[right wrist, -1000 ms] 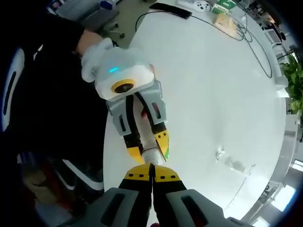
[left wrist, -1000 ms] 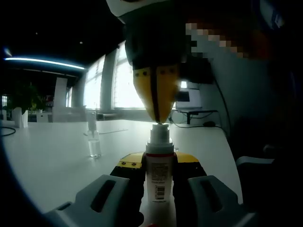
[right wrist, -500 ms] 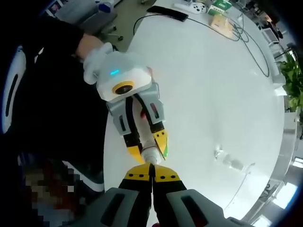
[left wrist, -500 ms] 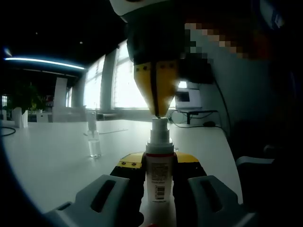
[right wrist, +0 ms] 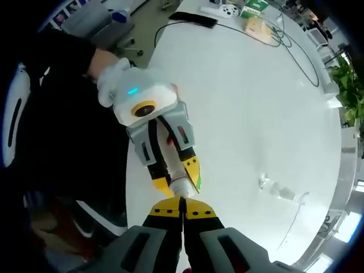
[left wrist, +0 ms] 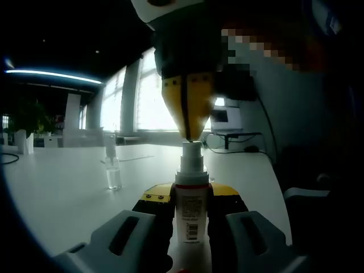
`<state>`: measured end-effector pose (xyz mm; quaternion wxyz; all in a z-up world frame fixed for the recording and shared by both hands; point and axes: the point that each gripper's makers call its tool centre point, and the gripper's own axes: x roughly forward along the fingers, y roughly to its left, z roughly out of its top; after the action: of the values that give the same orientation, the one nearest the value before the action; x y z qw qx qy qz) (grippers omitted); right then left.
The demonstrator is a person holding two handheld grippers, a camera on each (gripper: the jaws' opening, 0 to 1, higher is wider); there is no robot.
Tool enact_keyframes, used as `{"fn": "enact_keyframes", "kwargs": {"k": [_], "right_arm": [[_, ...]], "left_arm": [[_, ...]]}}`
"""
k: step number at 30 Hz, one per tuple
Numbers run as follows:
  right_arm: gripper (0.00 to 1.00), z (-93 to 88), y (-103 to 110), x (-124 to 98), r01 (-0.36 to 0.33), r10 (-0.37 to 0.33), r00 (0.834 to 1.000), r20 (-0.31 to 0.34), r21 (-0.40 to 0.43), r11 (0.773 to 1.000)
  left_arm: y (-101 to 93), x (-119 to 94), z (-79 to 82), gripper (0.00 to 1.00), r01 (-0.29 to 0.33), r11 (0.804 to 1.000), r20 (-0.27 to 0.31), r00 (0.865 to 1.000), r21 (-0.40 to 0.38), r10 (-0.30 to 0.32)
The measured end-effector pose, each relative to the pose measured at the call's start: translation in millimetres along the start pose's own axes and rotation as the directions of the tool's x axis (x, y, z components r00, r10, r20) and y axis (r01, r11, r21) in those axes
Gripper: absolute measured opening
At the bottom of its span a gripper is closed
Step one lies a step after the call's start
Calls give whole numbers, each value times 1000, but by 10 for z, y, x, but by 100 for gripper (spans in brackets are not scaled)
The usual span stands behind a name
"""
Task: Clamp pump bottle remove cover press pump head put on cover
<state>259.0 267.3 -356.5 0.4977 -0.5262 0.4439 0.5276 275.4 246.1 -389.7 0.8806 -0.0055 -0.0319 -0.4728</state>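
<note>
While clamped, left tongs (left wrist: 190, 207) around bottle (left wrist: 189, 213)

White table (right wrist: 244, 102), cables (right wrist: 287, 45), plant (right wrist: 348, 91)

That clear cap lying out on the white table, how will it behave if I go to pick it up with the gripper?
The clear cap looks small and thin-walled, so it is probably very light and may skid on the smooth table. It seems to be a rounded tube, so it could roll if nudged sideways. Clear plastic like that is likely slick, so a firm, centred pinch seems wise.
</note>
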Motion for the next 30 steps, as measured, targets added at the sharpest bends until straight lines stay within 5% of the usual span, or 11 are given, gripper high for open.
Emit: {"fn": "enact_keyframes", "kwargs": {"k": [30], "right_arm": [[0, -3, -6, 5, 1, -1, 1000, -26, -17, 1000]], "left_arm": [[13, 5, 2, 13, -1, 1000, 0, 1000, 0, 1]]}}
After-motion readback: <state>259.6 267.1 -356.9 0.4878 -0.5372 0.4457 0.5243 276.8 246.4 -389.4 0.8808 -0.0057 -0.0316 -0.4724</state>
